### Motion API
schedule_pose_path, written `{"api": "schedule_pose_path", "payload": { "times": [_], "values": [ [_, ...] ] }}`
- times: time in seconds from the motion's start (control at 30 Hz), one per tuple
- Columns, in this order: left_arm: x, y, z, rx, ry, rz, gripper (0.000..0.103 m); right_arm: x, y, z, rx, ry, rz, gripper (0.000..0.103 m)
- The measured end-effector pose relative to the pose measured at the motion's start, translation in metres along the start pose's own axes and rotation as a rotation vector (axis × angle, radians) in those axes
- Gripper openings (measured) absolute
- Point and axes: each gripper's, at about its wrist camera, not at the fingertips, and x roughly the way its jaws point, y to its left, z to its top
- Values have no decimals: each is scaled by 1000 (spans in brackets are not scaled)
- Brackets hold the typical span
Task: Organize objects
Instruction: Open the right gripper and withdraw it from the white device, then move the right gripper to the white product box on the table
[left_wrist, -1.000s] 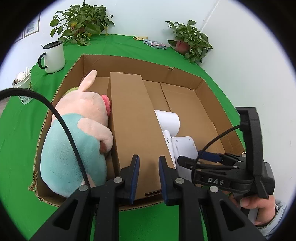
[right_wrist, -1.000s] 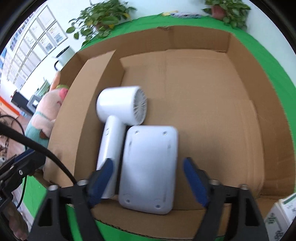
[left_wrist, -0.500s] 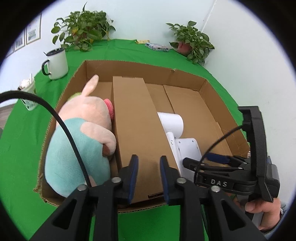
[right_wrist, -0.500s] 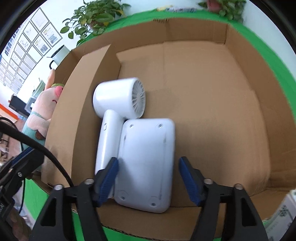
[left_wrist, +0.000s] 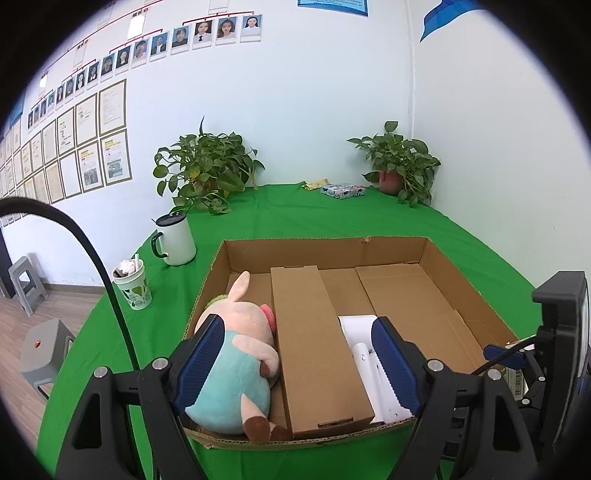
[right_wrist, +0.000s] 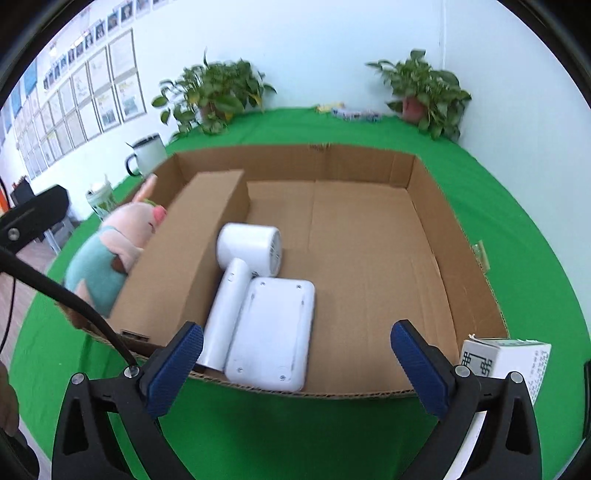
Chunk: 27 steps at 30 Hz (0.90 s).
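We see cardboard box (right_wrist: 436, 236) on green table (right_wrist: 517, 221); divider (left_wrist: 314, 343) splits it. Plush pig (left_wrist: 236, 365) left side, hair dryer (right_wrist: 240, 280) touching white device (right_wrist: 273, 332) right side. Left gripper (left_wrist: 295, 365), right gripper (right_wrist: 295, 369) both spread wide, holding nothing.

I see a matt brown corrugated cardboard box (right_wrist: 454, 236) on a matt green cloth (right_wrist: 280, 435). At its 9 o'clock side lies a fuzzy fabric pig toy (left_wrist: 236, 365). The hair dryer (right_wrist: 240, 284) and flat case (right_wrist: 273, 332) are smooth white plastic. The mug (left_wrist: 177, 240) at 11 o'clock looks glossy enamel.
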Motion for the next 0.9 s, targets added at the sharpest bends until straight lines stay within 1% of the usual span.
{"api": "schedule_pose_path", "payload": {
  "times": [0.1,0.23,0.43,0.47,0.67,0.73,0.8,0.87,0.9],
  "values": [
    [-1,5,-1,-11,8,-7,82,-7,2,0,-5,-15,46,102],
    [-1,11,-4,-25,27,0,82,4,14,2,-36,30,93,102],
    [-6,23,-9,-38,32,20,82,50,32,12,-49,122,68,99],
    [-7,25,-9,-41,30,22,82,54,35,14,-52,130,79,99],
    [-8,32,-10,-52,30,26,82,58,69,14,-143,166,220,98],
    [-8,34,-11,-56,30,27,82,55,75,12,-148,162,243,98],
    [-9,34,-10,-54,29,25,82,48,72,10,-140,136,228,99],
    [-11,33,-10,-58,24,16,82,37,60,9,-114,107,204,99],
    [-11,33,-10,-60,23,11,82,28,51,6,-94,89,193,101]
  ]
}}
